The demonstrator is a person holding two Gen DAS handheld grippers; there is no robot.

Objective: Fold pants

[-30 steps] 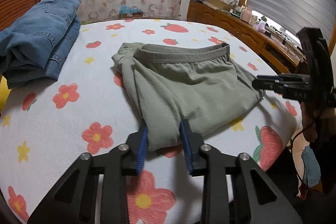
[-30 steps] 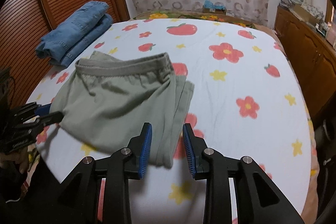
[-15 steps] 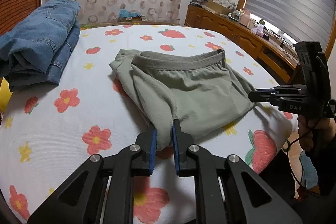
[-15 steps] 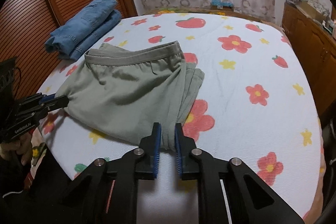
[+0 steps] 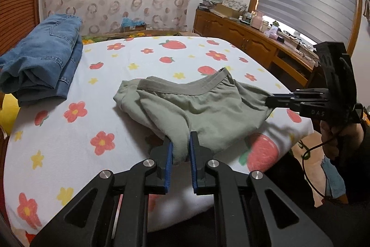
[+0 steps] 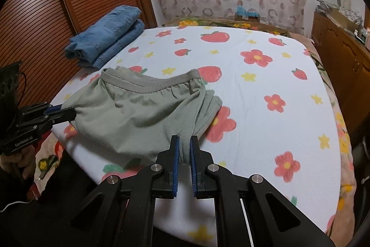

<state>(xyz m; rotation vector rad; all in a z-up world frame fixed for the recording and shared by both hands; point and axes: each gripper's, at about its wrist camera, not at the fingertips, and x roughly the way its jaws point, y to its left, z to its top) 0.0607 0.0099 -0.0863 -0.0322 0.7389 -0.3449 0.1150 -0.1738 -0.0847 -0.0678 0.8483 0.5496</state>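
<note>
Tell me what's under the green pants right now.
The green pants lie on the flower-and-strawberry bedsheet, near edge pinched by the left tongs and right tongs. A strawberry print peeks out past the waistband. Anything else beneath is covered.

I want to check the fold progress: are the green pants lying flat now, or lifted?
Partly lifted: both grippers, left gripper and right gripper, pinch the green pants, near edge raised.

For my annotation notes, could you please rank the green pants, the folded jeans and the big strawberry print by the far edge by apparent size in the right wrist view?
1. Green pants, clearly largest, though nearest the camera.
2. Folded jeans, farther away, so true size is unsure.
3. Strawberry print, smallest.
</note>
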